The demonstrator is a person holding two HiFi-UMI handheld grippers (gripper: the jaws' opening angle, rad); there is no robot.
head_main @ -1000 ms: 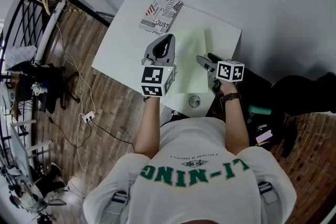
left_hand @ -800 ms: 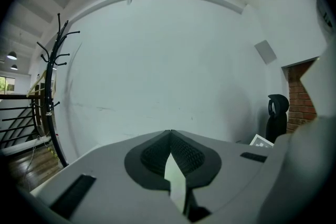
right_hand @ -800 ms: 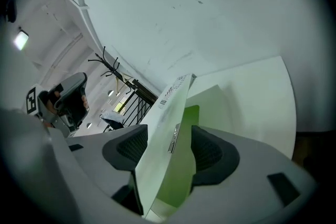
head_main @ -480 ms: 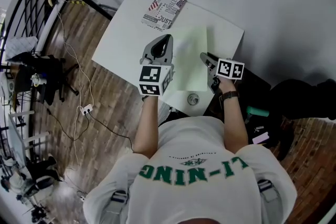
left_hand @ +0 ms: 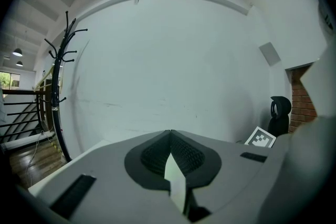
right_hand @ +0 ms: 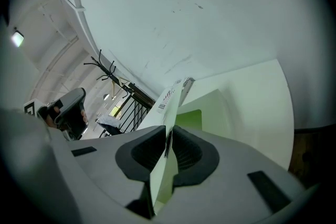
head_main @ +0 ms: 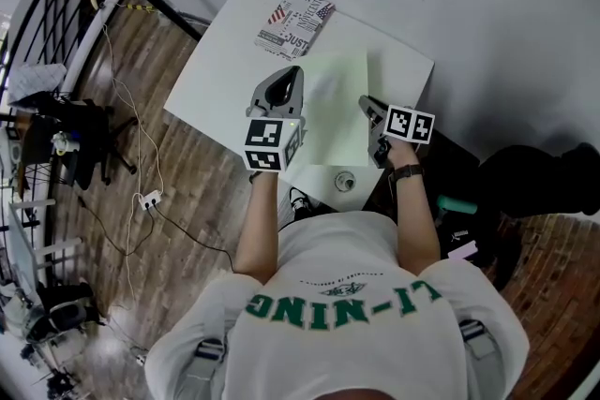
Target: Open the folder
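Folder (head_main: 333, 112) now inside just-closed right tongs (head_main: 365, 104)

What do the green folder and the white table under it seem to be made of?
Folder: probably thin plastic or coated card, pale green, fairly matte; in the right gripper view its edge looks sheet-thin. Table: smooth white top, likely laminate or painted board; it is even, with no visible grain. I cannot tell either for certain.

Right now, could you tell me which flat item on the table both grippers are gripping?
The plain pale-green folder; the print-covered booklet lies untouched at the far edge of the table.
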